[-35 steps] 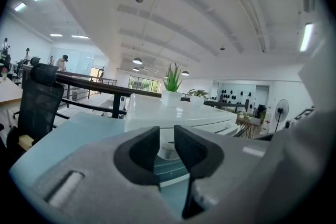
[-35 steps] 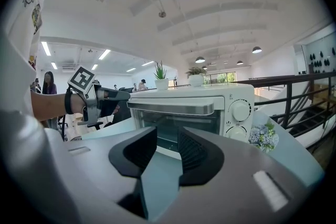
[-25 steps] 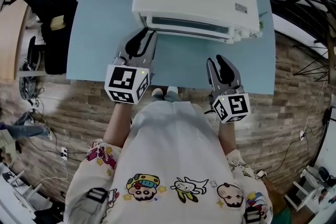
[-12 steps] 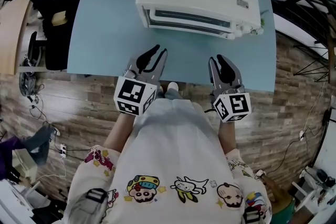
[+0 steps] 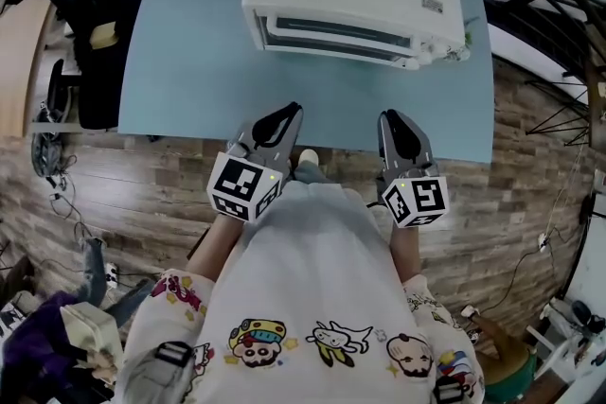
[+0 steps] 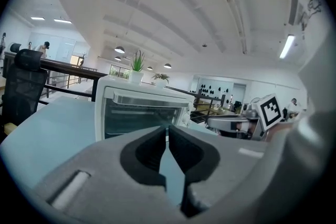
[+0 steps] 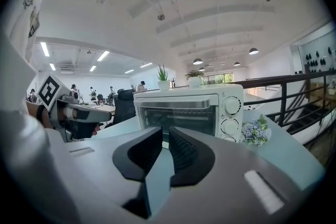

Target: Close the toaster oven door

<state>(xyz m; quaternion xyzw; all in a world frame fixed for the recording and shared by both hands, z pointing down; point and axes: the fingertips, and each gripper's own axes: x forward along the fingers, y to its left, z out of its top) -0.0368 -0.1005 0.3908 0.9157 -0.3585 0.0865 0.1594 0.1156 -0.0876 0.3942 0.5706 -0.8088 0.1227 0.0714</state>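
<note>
Door looks shut. Both claws are empty and have just been closing: left claw clenched, right claw barely apart. Hold them back and confirm the latch.

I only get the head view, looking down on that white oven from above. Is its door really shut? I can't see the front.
Observer: Yes. In the right gripper view the toaster oven door stands upright, flush with the front.
Operator: Are those claws holding something?
Observer: No. The jaws of the left gripper have just been closing and are all but together. Those of the right gripper, also closing, show a narrow gap. Nothing sits between either pair.
Operator: And that little clump to its right?
Observer: A small bunch of pale blue and white flowers.
</note>
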